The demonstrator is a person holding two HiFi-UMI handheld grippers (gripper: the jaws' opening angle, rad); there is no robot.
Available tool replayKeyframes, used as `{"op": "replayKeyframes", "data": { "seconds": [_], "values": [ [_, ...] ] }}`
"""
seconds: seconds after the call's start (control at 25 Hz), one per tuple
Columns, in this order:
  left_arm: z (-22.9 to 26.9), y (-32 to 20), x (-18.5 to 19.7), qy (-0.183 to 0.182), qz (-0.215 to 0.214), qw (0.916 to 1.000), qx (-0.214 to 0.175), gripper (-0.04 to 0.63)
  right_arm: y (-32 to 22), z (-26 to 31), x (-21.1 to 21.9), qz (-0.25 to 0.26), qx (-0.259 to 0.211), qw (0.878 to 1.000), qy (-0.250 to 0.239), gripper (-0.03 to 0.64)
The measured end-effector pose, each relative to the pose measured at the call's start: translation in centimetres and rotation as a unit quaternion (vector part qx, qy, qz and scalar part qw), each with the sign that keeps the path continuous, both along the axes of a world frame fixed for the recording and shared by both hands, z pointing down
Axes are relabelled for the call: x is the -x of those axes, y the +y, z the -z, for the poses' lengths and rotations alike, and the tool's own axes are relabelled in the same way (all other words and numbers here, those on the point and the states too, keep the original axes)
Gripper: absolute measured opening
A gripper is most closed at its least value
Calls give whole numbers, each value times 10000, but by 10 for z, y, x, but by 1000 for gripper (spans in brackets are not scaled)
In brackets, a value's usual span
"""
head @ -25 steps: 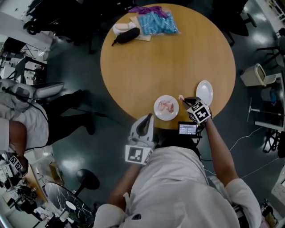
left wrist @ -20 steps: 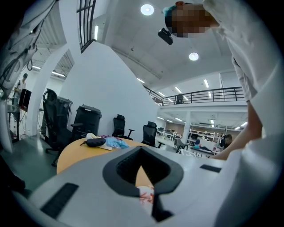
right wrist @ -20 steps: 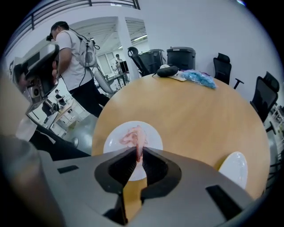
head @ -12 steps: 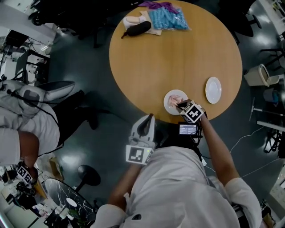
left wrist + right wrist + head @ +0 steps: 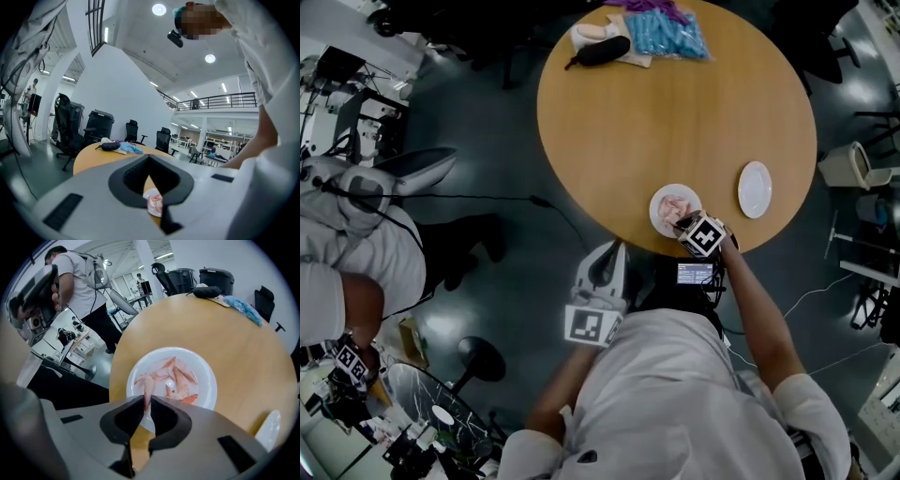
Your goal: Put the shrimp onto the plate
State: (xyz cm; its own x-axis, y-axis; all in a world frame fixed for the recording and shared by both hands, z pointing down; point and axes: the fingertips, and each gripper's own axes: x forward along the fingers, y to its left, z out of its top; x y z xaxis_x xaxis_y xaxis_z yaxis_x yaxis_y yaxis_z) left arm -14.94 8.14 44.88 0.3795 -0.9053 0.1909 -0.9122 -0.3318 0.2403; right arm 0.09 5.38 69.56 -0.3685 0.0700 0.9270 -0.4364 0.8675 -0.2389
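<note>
A white plate [image 5: 659, 199] with several pink shrimps lies near the front edge of the round wooden table [image 5: 675, 103]. My right gripper [image 5: 682, 222] hovers over the near side of that plate. In the right gripper view it [image 5: 146, 399] is shut on one shrimp [image 5: 148, 389], which hangs over the plate's rim [image 5: 206, 366]. An empty white plate [image 5: 755, 189] sits to the right and shows again as the empty plate [image 5: 267, 430] at the lower right. My left gripper [image 5: 607, 251] is off the table, shut, with nothing in it [image 5: 149, 158].
At the table's far edge lie a blue bag [image 5: 667, 33] and a black pouch [image 5: 600, 49]. A person [image 5: 347, 253] stands at the left among equipment. A pale bin [image 5: 853, 164] stands on the floor at the right.
My right gripper has moved left, from between the two plates to over the plate of shrimps, carrying the shrimp. The head camera has shifted. The left gripper has not moved.
</note>
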Motion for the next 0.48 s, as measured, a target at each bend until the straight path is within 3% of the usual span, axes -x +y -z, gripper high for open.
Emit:
{"op": "replayKeyframes", "data": {
  "seconds": [0.48],
  "values": [
    [1, 3, 0, -102, 113, 9999, -79, 8, -4, -1, -4, -62, 38, 10000, 38, 75]
  ]
}}
